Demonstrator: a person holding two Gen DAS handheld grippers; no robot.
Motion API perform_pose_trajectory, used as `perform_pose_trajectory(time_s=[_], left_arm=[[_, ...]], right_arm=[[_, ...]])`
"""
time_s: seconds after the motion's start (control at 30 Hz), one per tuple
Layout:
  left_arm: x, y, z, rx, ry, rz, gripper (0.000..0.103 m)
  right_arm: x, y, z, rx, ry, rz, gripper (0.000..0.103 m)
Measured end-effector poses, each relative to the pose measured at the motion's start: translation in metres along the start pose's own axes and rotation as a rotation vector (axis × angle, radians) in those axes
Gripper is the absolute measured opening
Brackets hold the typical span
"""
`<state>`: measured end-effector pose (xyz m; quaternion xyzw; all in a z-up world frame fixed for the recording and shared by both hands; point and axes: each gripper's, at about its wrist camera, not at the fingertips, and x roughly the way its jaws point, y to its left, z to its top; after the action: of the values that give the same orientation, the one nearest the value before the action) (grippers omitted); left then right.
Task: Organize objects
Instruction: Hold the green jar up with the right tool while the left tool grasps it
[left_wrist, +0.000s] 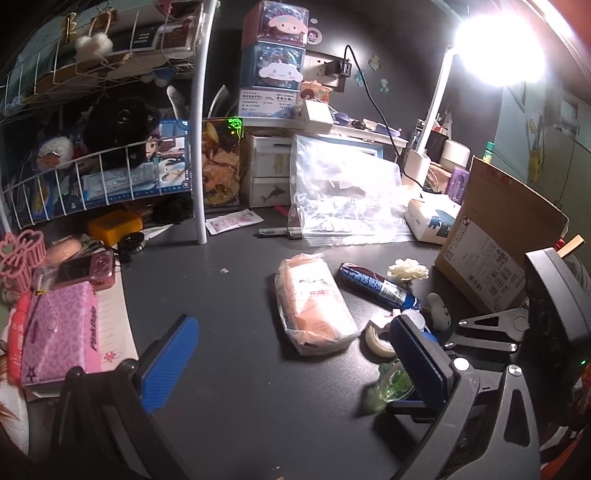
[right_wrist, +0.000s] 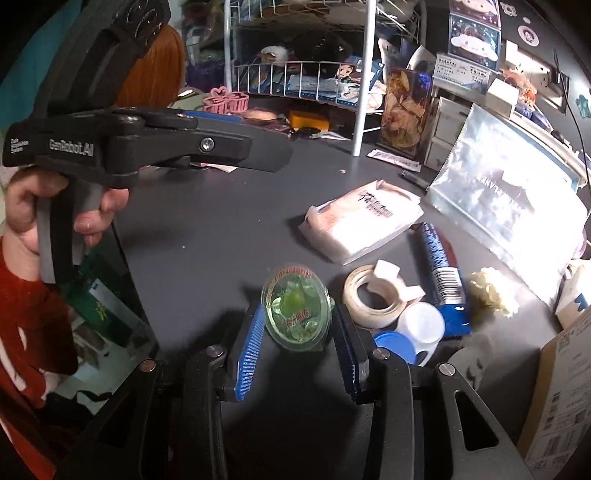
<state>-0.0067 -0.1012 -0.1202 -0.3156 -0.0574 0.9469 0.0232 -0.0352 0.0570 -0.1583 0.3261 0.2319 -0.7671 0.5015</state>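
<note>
My right gripper (right_wrist: 298, 334) holds the green jelly cup (right_wrist: 297, 308), one blue pad (right_wrist: 248, 354) on each side wall, just above the dark desk (right_wrist: 207, 229) and beside the tape roll (right_wrist: 371, 295). I judge the cup light, thin-walled, smooth and easily crushed: clamp at the side walls below the rim, with moderate force only. My left gripper (left_wrist: 291, 363) stands wide and empty, near the pink tissue pack (left_wrist: 314, 299), which looks soft and compliant
</note>
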Motion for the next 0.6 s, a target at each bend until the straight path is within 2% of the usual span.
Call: perform_pose_trajectory(time_s=[0.2,0.27,0.4,0.53,0.57,0.6], left_arm=[[0.001,0.004,-0.003,-0.008,0.021,0.001,0.103],[0.002,0.006,-0.005,-0.019,0.038,-0.041,0.103],[0.013,0.004,-0.010,-0.034,0.125,-0.178,0.102],[0.023,-0.011,-0.016,-0.010,0.185,-0.279,0.102],[0.025,-0.015,-0.017,-0.007,0.196,-0.297,0.098],[0.027,-0.019,-0.017,-0.006,0.207,-0.316,0.088]], right_arm=[[0.006,0.000,0.000,0.012,-0.015,0.004,0.032],[0.006,0.001,0.000,0.011,-0.021,0.004,0.025],[0.005,-0.002,0.000,0.033,-0.027,0.024,0.024],[0.004,-0.003,-0.002,0.042,-0.036,0.037,0.024],[0.004,-0.003,-0.002,0.043,-0.037,0.039,0.024],[0.004,-0.003,-0.002,0.044,-0.039,0.041,0.024]])
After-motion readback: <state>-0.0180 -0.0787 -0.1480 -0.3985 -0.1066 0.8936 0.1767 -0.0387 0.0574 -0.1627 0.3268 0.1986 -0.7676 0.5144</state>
